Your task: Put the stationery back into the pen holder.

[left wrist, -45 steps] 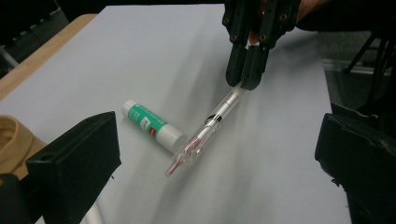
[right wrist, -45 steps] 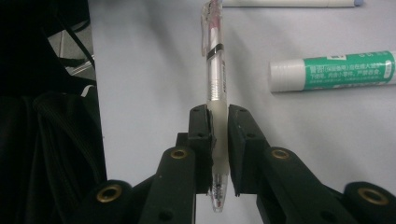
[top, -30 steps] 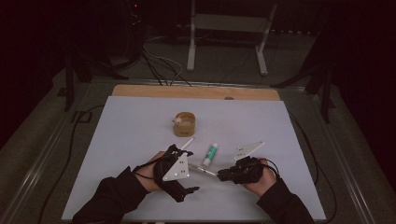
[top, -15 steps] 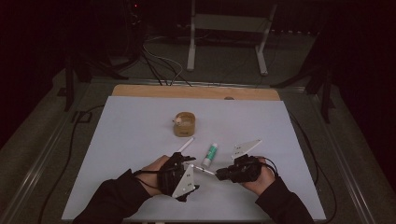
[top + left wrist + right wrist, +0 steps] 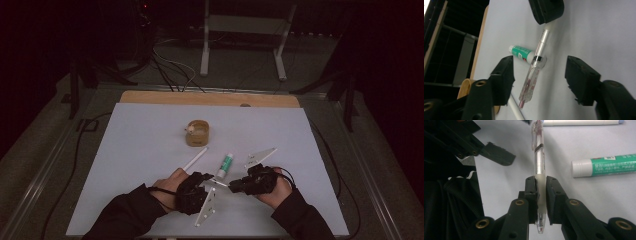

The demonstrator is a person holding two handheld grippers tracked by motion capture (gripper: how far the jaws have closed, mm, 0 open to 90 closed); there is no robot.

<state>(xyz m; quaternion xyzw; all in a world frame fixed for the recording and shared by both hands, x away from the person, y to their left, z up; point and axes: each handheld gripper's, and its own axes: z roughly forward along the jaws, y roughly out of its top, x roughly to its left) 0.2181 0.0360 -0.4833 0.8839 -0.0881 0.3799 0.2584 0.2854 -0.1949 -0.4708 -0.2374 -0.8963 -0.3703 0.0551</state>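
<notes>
A clear pen (image 5: pixel 539 157) with a dark band is pinched near its tip end by my right gripper (image 5: pixel 540 181), which is shut on it and holds it just above the white table. In the high view the pen (image 5: pixel 220 183) bridges the two hands. My left gripper (image 5: pixel 539 60) straddles the pen's other end (image 5: pixel 532 75); its jaws have just been closing, but a gap remains on each side, so the pads do not touch it. In the high view the left gripper (image 5: pixel 210 182) faces the right gripper (image 5: pixel 236 186).
A green-and-white glue stick (image 5: pixel 226 165) lies just beyond the pen, and a white marker (image 5: pixel 195 159) lies left of it. A wooden ring-shaped holder (image 5: pixel 197 132) stands farther back at the table's middle. The white table sheet (image 5: pixel 310 150) ends at a wooden strip at the back.
My left gripper has shifted slightly right and down toward the pen and rolled, so its grey plate now points at the person. Its jaws have narrowed around the pen. The right gripper has stayed put.
</notes>
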